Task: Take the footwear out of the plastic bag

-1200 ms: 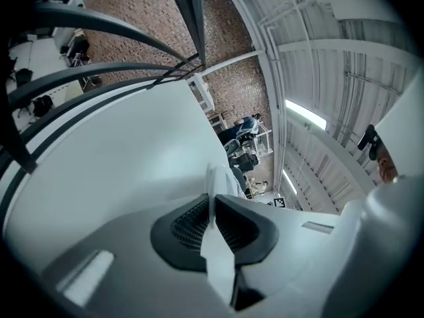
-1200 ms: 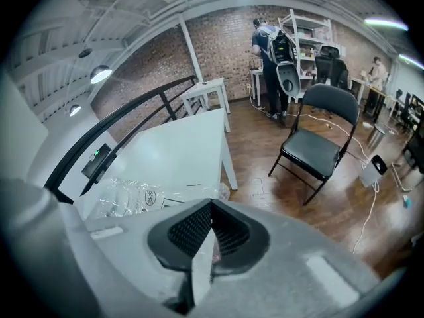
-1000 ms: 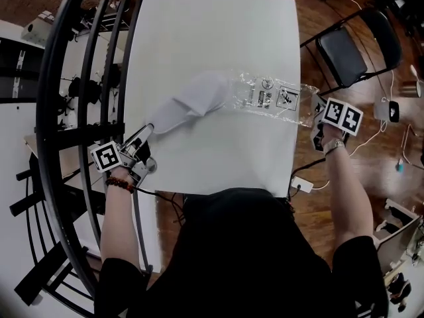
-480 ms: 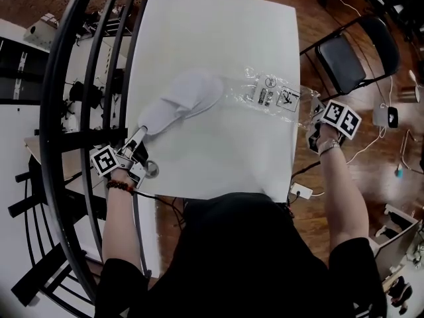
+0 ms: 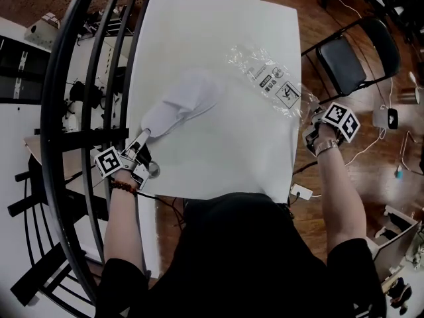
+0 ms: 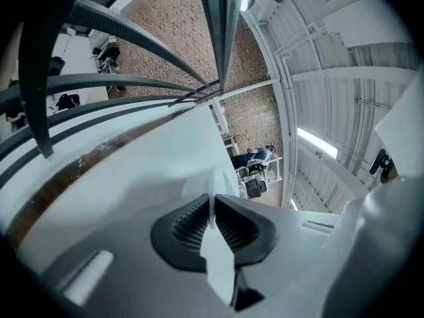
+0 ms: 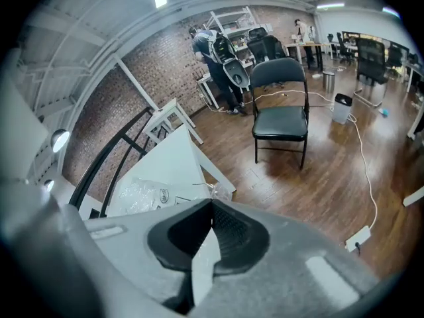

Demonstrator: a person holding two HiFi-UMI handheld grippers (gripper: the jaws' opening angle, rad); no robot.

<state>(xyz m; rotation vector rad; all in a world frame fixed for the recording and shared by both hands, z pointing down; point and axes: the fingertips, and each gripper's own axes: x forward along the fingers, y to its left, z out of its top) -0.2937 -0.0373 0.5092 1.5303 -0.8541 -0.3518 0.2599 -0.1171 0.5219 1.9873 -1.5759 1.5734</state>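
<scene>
A pair of white slippers [image 5: 184,103] lies on the white table [image 5: 218,25], left of the middle, outside the bag. My left gripper [image 5: 144,138] is shut on the slippers' near end; in the left gripper view a thin white edge of the slipper [image 6: 196,185] runs between the pressed pads of my left gripper [image 6: 212,203]. The clear plastic bag [image 5: 268,81] with printed labels lies crumpled to the right, apart from the slippers. My right gripper [image 5: 310,119] is shut on its near right end by the table edge. In the right gripper view the bag [image 7: 142,194] leads into my right gripper [image 7: 211,212].
Black curved rails [image 5: 73,111] stand close along the table's left side. A black folding chair [image 5: 344,55] is on the wood floor to the right, with cables and a white power strip [image 5: 301,189] near the table's front right corner.
The bag has come off the slippers' toes and swung toward the far right. The slippers have slid a little toward the left gripper. The right gripper has rolled while holding the bag.
</scene>
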